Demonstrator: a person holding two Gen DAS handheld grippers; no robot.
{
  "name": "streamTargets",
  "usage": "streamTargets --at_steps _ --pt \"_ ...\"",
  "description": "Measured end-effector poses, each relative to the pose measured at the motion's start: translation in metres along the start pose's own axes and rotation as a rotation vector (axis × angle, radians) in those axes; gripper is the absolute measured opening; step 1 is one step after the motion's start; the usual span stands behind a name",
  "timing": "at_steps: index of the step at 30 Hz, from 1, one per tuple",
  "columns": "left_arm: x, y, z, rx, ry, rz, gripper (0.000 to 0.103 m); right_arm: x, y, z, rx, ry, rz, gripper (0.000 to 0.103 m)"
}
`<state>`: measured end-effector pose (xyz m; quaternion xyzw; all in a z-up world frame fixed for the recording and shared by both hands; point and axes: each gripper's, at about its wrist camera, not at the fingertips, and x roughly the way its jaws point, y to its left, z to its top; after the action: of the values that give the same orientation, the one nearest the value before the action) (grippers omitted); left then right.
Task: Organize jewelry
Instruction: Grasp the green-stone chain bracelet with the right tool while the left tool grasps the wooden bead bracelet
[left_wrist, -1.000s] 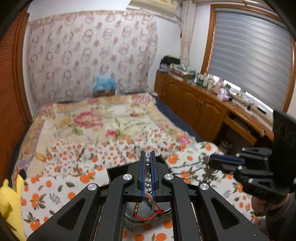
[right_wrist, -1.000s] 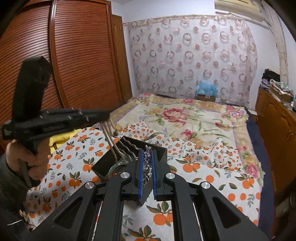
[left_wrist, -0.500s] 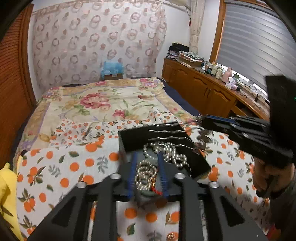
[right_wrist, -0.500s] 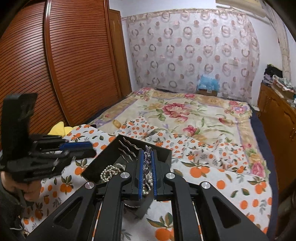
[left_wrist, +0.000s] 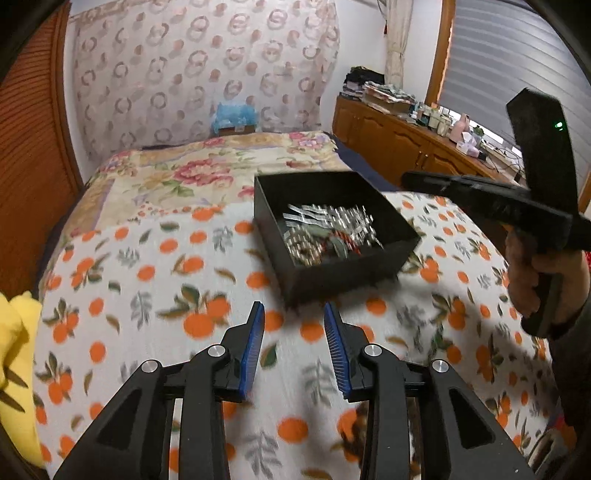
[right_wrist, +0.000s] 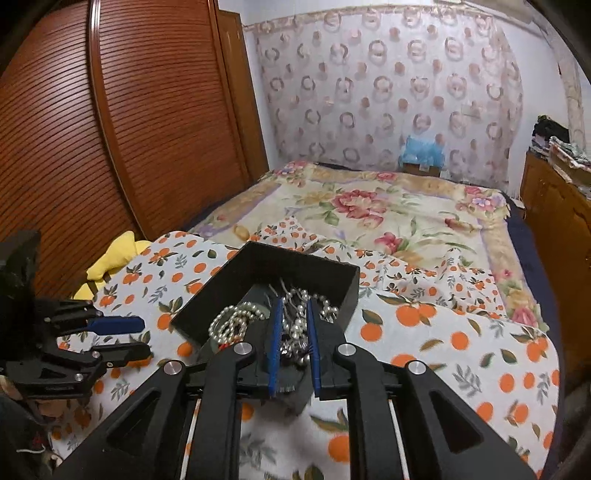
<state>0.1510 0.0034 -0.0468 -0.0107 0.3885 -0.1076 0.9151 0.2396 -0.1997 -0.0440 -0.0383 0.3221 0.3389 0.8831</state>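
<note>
So the black box (left_wrist: 334, 236) sits on the orange-print blanket (left_wrist: 147, 288) on the bed, and most of the jewelry looks like it's already in there: a pearl strand (right_wrist: 236, 321), silvery hair clips (left_wrist: 325, 218), something red tangled in the mix. It's more dumped than sorted tbh.

The left claw (left_wrist: 294, 350) is spread and opening, nothing between its blue pads, hanging over bare blanket just short of the box. The right claw (right_wrist: 293, 343) reaches into the box with a silver bead chain (right_wrist: 295, 328) between its jaws; they're opening, so I'd guess that piece is being let go into the pile.

I can't spot any loose jewelry on the blanket, though the left view is blurry. What's left is probably tidying or untangling
</note>
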Motion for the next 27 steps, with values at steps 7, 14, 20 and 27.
streamTargets --at_steps 7,14,20,27 --pt "-0.008 -0.014 -0.032 0.014 0.029 -0.015 0.032 -0.022 0.013 -0.042 -0.025 0.058 -0.010 0.015" --pt "-0.021 -0.022 -0.052 0.016 0.043 -0.020 0.032 -0.026 0.027 -0.086 -0.018 0.126 -0.025 0.020" --pt "-0.025 -0.035 -0.072 0.027 0.076 -0.033 0.032 -0.027 0.036 -0.102 -0.017 0.166 -0.023 0.034" --pt "-0.011 -0.050 -0.080 0.052 0.111 -0.010 0.033 -0.023 0.049 -0.114 -0.004 0.191 -0.045 0.041"
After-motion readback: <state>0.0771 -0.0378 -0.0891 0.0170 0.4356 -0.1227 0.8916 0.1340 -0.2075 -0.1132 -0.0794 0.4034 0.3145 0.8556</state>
